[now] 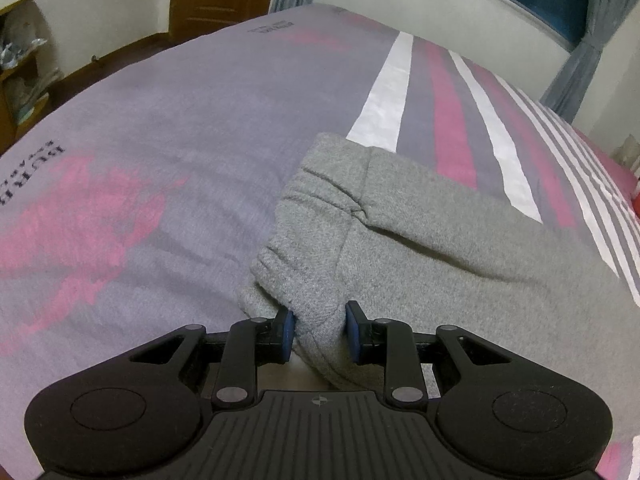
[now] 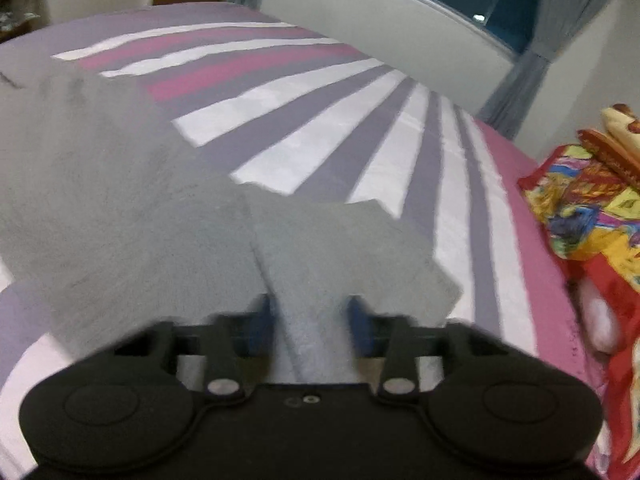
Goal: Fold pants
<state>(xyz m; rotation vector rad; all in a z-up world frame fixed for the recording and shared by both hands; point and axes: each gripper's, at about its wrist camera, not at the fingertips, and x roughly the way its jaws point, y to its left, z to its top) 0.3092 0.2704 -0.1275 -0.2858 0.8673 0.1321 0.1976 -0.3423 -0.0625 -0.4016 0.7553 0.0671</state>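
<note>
Two grippers are clamped on grey pants (image 1: 460, 248): left gripper (image 1: 320, 330) on the waistband, right gripper (image 2: 310, 320) on a leg end, at the bed's (image 1: 180, 140) near edge.

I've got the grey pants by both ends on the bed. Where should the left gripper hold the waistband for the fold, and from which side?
Hold the grey pants where the left gripper grips now: the near corner of the gathered waistband, approached from the near bed edge. The elastic bunches there into a thick ridge that fills the pads. The right gripper pinches the leg end likewise.
</note>
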